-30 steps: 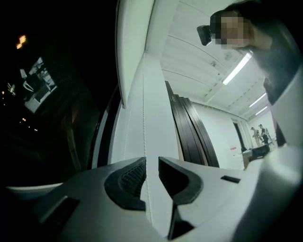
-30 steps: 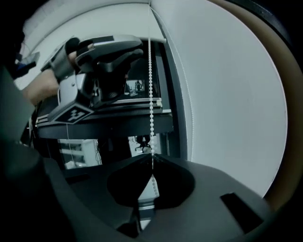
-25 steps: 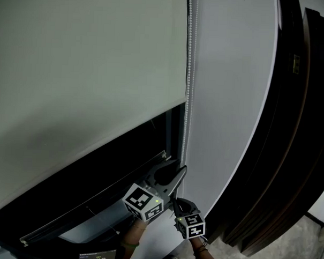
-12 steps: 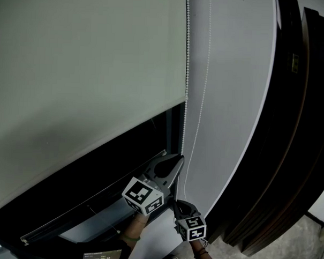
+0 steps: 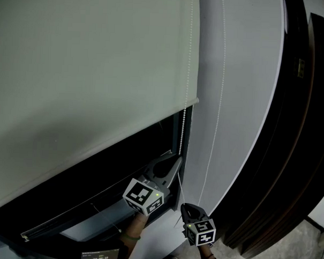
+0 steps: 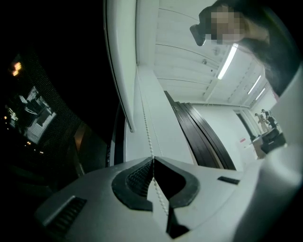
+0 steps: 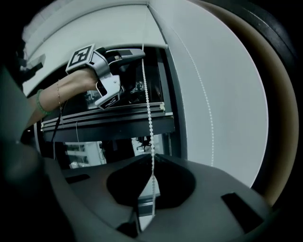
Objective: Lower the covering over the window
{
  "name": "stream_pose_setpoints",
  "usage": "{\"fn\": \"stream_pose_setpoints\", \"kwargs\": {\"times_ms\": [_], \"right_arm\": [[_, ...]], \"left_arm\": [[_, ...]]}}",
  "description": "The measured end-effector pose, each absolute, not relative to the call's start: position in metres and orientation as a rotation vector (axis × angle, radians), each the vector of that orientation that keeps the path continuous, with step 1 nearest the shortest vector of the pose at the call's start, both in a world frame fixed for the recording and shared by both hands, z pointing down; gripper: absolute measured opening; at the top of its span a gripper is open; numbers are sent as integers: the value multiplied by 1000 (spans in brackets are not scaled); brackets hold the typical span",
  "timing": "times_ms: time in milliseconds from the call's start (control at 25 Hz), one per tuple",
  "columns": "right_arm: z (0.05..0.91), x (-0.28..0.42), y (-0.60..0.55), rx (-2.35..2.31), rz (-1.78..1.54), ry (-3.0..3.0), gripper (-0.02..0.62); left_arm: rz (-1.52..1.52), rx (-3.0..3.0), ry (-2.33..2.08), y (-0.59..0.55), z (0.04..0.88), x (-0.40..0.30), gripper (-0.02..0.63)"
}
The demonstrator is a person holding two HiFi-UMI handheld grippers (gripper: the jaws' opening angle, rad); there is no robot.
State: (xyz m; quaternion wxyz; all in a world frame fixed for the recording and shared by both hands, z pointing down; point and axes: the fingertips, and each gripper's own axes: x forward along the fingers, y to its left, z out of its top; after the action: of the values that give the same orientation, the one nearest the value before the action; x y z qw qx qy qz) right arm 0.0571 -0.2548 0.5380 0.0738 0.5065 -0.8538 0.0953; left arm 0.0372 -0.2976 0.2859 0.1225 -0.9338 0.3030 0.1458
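While the roller blind [image 5: 89,69] hangs partway down the dark window [image 5: 122,173] above them, the left hand-held gripper [image 5: 176,162] and, just below it, the right hand-held gripper [image 5: 186,209] each pinch the bead chain [image 5: 181,132], apparently to haul it hand over hand.

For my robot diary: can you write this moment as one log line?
left gripper: shut on chain | right gripper: shut on chain | blind: partly down

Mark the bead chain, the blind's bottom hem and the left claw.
bead chain [image 7: 148,113], right gripper view, middle of the hanging strand.
blind [image 5: 108,141], head view, bottom hem.
left claw [image 6: 152,161], left gripper view, tips shut on the bead chain.
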Motion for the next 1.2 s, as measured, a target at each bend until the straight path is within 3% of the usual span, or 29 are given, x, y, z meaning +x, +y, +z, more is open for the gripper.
{"fn": "stream_pose_setpoints", "kwargs": {"times_ms": [360, 680, 840, 1200], "right_arm": [[444, 94, -252, 1630, 111, -2650, 14], [340, 97, -249, 1602, -163, -2741, 17], [303, 82, -255, 1540, -211, -2819, 77], [235, 49, -279, 1506, -348, -2896, 86]], "left_arm": [[362, -2726, 879, -295, 296, 37, 8], [-72, -2946, 922, -293, 455, 51, 8], [-208, -3051, 957, -278, 529, 49, 8], [-156, -3095, 949, -259, 549, 64, 8]]}}
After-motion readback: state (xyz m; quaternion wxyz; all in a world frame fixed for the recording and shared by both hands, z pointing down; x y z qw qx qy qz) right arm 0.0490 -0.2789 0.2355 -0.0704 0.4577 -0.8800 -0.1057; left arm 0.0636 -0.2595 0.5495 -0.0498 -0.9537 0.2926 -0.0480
